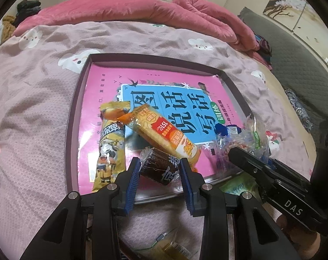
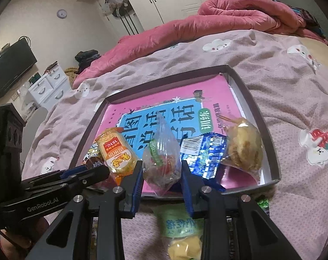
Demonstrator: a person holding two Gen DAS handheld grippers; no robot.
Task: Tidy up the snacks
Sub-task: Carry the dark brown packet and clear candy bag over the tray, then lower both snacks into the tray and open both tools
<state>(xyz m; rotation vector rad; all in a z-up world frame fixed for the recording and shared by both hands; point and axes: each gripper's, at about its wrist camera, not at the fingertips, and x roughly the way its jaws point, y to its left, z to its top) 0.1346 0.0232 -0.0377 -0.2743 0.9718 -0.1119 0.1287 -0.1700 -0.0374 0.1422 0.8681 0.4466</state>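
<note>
Snacks sit in a shallow rectangular tray [image 1: 71, 130] with a low dark rim, resting on a pink waffle-textured bedspread [image 1: 34, 108]; a glossy pink-and-blue book [image 1: 164, 99] lines its floor. I see crinkly film wrappers bunched at the near edge: a long yellow pack with a cartoon cow [image 1: 109, 147], an orange-and-yellow cracker pack [image 1: 164, 134] lying across it, a blue foil packet [image 2: 207, 153] and a clear bag of golden puffs [image 2: 244, 149] at the right wall. The far half of the tray is bare book cover, so I have room there; the near rim is crowded, and two more packets lie on the bedspread below it.

My left gripper [image 1: 159, 169] has its blue ribbed pads pressed on a small dark brown wrapped roll [image 1: 157, 164], over the tray's near edge. My right gripper [image 2: 161, 171] is clamped on a clear pointed bag of reddish bits [image 2: 161, 160], also at the near rim.
</note>
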